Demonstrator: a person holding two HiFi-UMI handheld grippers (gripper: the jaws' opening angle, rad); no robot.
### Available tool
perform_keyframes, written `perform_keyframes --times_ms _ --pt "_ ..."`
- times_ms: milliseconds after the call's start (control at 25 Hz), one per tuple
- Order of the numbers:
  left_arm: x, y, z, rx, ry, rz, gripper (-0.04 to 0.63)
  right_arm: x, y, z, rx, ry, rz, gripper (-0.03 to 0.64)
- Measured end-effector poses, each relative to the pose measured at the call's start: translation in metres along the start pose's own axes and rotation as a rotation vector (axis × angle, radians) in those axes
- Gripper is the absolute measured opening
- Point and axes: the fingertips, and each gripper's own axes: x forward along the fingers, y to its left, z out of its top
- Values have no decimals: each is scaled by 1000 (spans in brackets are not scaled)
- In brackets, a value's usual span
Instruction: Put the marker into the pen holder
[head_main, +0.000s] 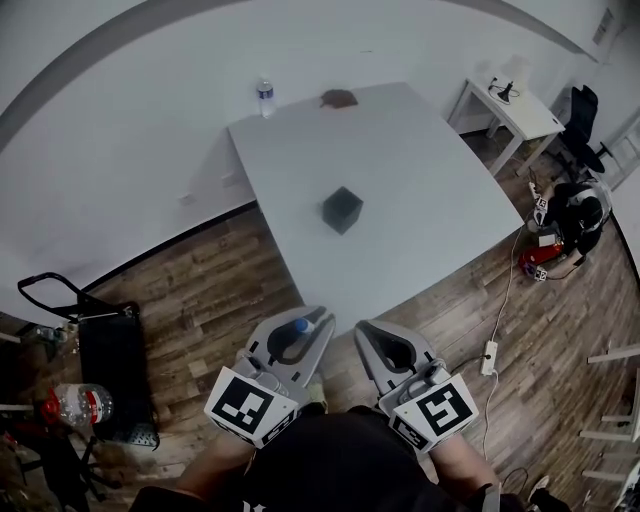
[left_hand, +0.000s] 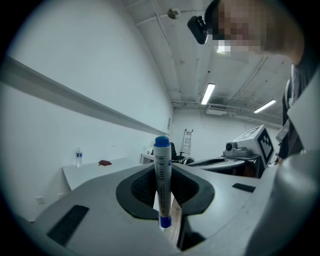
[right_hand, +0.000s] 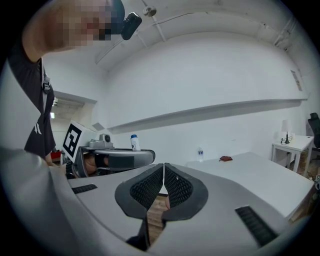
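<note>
Nearest, at the lower frame edge, the left claw (head_main: 306, 322) is clamped on the blue-capped marker (left_hand: 162, 180); the right claw (head_main: 367, 332) is closed on nothing. Mid-frame, the black pen holder (head_main: 342, 210) is seen on the white desk (head_main: 430, 190).

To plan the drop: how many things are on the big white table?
3: black pen holder near the middle, water bottle at its far left corner, small brown thing on the far edge. None looks hidden.
</note>
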Motion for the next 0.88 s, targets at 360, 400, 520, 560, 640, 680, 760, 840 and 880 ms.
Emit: perform_keyframes --times_ms 360,400,520,560,640,680,760,840,880 --pt "41 41 -1 -2 12 -26 46 26 -28 4 5 14 -44 17" --pt "47 45 -1 -2 12 -24 46 28 -32 4 7 17 -44 17" --pt "69 58 -3 0 19 -12 46 37 -47 2 15 21 -34 17" --pt "77 64 -4 1 21 -5 46 41 -53 2 16 22 -27 17" --pt "94 74 -5 -3 22 17 48 49 -67 1 18 27 -8 17" --pt "103 79 -6 -7 24 29 47 53 -74 1 19 30 2 17" --pt "122 89 -6 -15 30 47 46 63 -91 4 21 34 21 17" --pt "142 100 -5 -17 35 59 46 74 -111 8 24 35 35 17" --pt "153 107 -6 -17 38 67 46 80 -120 10 27 37 43 17"
